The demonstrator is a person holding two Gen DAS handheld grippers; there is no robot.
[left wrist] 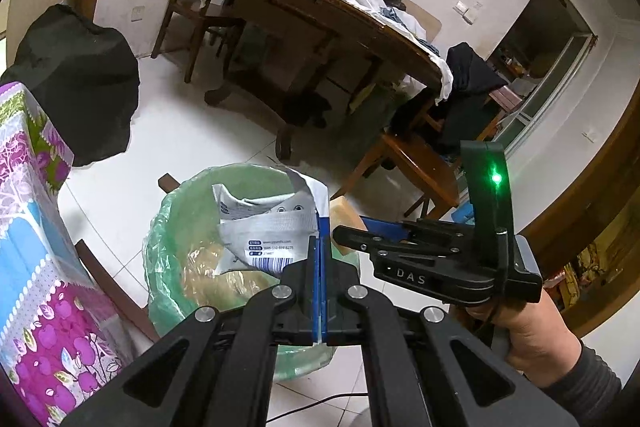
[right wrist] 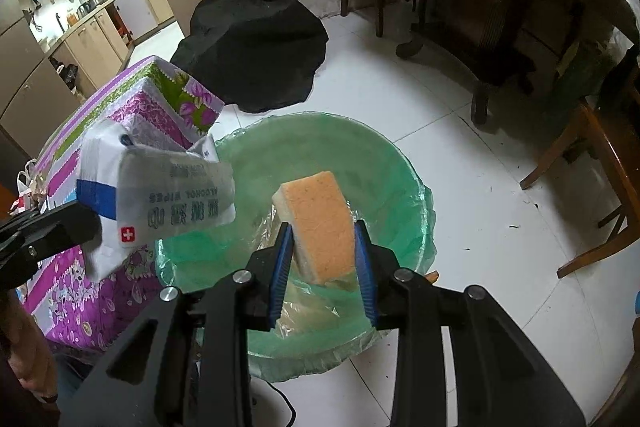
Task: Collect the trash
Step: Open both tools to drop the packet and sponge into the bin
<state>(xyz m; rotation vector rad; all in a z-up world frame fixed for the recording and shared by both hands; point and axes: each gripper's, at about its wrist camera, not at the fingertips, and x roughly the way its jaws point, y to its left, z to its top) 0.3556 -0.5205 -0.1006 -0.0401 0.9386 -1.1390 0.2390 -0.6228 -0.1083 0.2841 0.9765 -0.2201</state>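
**A:** What are you holding right now?

**B:** With the right gripper point(right wrist: 324, 259) I'm clamping an orange sponge point(right wrist: 320, 223) between the blue pads point(right wrist: 282, 263). Its long axis is running forward and up, away from my fingers, and it's hanging directly over the mouth of the bin point(right wrist: 404, 163). With the left gripper point(left wrist: 320, 259) I'm pinching a crumpled alcohol wipes packet point(left wrist: 268, 227); the jaws are pressed nearly together on its thin edge, and the packet is standing up ahead of the fingertips.

**A:** Which one is nearer the drop?

**B:** I'm judging the right one. The sponge is sitting straight above the opening, below and ahead of the jaws. The packet, seen from the right wrist point(right wrist: 160, 195), is hovering over the bin's left rim, just beside the floral tablecloth point(right wrist: 132, 115), so I'd nudge it inward first.

**A:** What's in the bin?

**B:** It's lined with a green bag point(left wrist: 176, 211), and I'm seeing clear crinkled plastic with something tan at the bottom; I can't tell what exactly.
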